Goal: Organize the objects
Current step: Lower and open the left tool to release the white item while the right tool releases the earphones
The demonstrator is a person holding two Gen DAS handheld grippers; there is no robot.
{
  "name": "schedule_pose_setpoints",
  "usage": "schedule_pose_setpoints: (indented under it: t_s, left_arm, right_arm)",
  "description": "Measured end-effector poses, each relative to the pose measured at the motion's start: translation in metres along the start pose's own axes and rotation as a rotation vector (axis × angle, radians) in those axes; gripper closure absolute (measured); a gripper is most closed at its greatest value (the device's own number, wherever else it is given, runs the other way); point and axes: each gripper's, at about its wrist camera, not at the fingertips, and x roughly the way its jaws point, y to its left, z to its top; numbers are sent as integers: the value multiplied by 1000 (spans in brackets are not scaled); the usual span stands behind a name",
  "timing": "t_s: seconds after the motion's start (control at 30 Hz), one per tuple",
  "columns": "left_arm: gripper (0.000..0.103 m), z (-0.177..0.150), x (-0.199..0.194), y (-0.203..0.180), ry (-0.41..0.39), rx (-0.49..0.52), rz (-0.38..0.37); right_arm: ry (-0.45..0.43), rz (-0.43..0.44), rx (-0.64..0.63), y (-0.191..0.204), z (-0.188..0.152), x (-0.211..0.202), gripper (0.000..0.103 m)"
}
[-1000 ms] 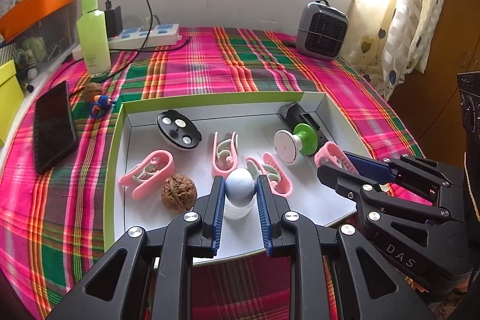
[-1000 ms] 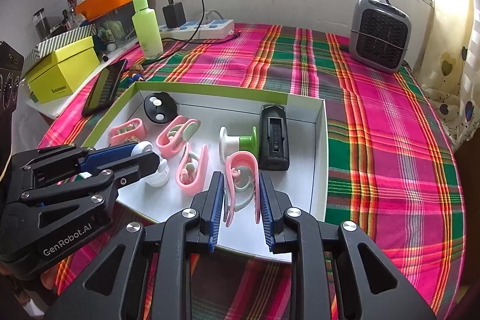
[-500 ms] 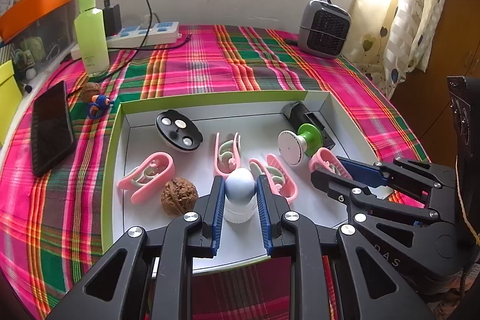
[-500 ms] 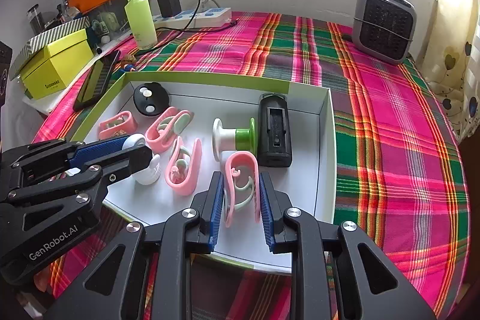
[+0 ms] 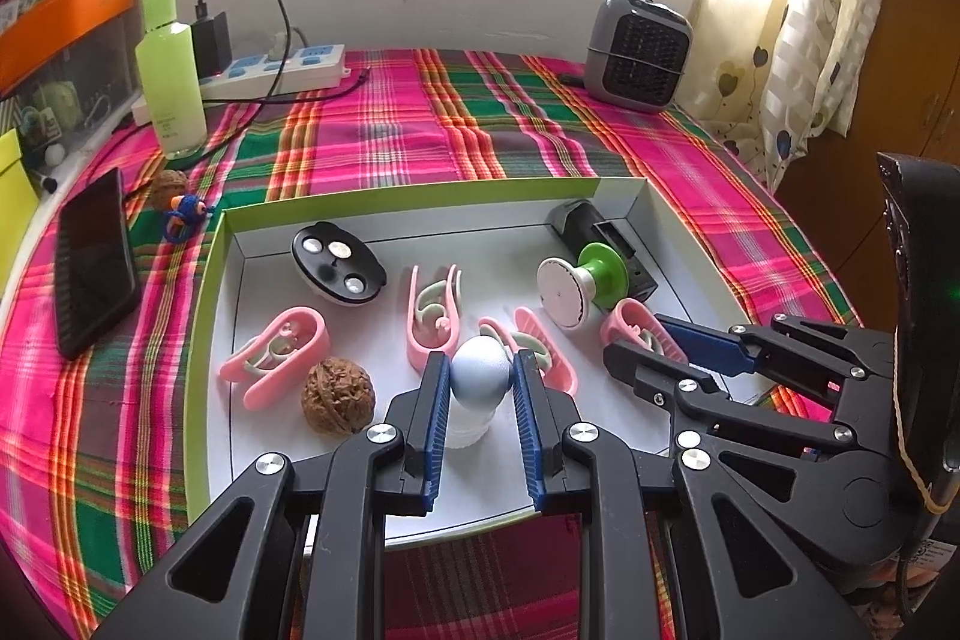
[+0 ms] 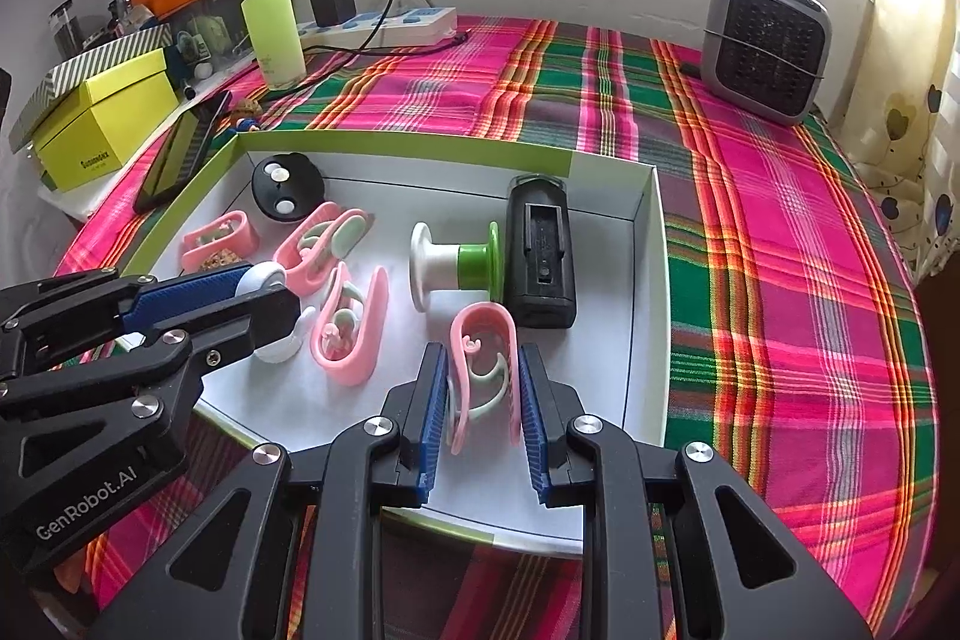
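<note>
Our left gripper [image 5: 480, 388] clamps a smooth pale-blue ball on a white base [image 5: 479, 376]; our right gripper [image 6: 483, 394] pinches a springy pink plastic clip [image 6: 485, 358] by its sides. Both sit (perhaps slightly lifted) in the white, green-rimmed cardboard tray [image 6: 645, 280], presumably for sorting.

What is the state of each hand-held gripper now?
Left hand-held gripper: closed on the white roller bottle.
Right hand-held gripper: closed on a pink clip.
</note>
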Motion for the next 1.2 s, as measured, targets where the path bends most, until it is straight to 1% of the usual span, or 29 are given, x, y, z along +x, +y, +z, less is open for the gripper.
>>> schedule_pose_setpoints:
  t_s: [0.77, 0.93, 1.07, 1.2]
  left_arm:
    - [82, 1, 0, 2, 1, -1, 4]
    - [78, 0, -1, 2, 1, -4, 6]
    - [70, 0, -2, 1, -5, 3, 24]
    - [68, 0, -1, 3, 1, -2, 20]
  right_arm:
    - [-16, 9, 12, 0, -3, -3, 78]
    - [-17, 9, 16, -1, -3, -3, 78]
    - [-18, 8, 18, -1, -3, -3, 78]
    - [-19, 6, 20, -1, -3, -3, 78]
